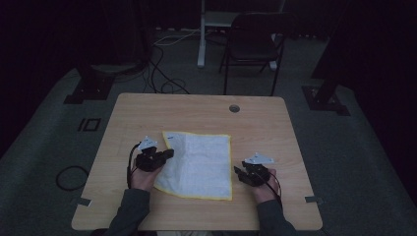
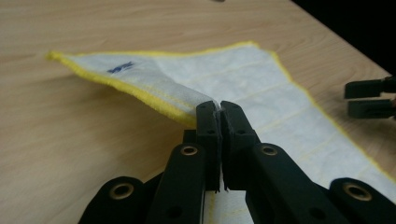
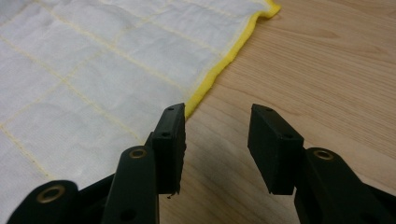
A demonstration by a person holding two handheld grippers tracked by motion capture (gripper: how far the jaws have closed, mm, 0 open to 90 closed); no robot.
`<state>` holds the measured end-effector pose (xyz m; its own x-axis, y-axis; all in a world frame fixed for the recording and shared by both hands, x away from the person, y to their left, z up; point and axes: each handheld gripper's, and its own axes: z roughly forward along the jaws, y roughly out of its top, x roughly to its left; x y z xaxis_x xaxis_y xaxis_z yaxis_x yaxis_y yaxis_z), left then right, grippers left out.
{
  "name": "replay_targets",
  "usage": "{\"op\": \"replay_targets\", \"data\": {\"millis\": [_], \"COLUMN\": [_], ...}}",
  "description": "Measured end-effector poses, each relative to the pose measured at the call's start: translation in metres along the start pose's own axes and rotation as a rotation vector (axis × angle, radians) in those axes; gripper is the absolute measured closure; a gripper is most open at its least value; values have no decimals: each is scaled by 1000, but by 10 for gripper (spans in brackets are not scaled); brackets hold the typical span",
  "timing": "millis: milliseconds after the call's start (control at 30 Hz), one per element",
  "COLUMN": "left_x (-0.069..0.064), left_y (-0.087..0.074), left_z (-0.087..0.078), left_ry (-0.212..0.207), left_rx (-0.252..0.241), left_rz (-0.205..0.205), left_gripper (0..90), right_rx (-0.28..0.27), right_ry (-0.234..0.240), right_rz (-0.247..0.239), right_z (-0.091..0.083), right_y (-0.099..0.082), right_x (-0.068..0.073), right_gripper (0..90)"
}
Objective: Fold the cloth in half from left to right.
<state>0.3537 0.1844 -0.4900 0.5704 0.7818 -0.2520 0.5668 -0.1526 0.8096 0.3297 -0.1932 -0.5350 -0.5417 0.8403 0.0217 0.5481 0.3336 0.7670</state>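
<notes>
From the high view I am looking down on a light wooden bench (image 1: 147, 105) with a white quilted cloth edged in yellow (image 1: 204, 162) lying flat near its front middle. My left gripper (image 1: 166, 155) is sitting at the cloth's left edge, and the fabric there is rising off the bench. My right gripper (image 1: 239, 172) is resting just beside the cloth's right edge, near its front corner. A black folding chair (image 1: 253, 42) is standing on the grey floor beyond the bench.

In the left gripper view, the 2 black jaws are pressing together on the yellow hem of the cloth (image 2: 261, 88), which is lifting into a fold toward its far corner with a small blue mark. The right gripper (image 2: 371, 98) is showing at the far right.

In the right gripper view, the jaws are standing apart over bare wood with nothing between them; the cloth (image 3: 93, 79) is lying just left of them.
</notes>
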Motion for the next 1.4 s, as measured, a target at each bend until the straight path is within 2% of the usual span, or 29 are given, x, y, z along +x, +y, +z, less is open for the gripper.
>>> {"op": "replay_targets", "data": {"millis": [433,967,1400], "left_x": [-21,-44,-54], "left_y": [20,27,29], "left_z": [8,31,47], "left_ry": [-71,-133,-152], "left_rx": [-34,-10,17], "left_rz": [21,53,69], "left_gripper": [878,877,877], "right_rx": [-1,3,5], "right_ry": [-4,-5,-9], "right_rz": [1,8,12], "right_z": [-1,-1,-1], "right_y": [-1,-2,-2], "right_x": [-3,-5,-6], "right_gripper": [565,565,560]}}
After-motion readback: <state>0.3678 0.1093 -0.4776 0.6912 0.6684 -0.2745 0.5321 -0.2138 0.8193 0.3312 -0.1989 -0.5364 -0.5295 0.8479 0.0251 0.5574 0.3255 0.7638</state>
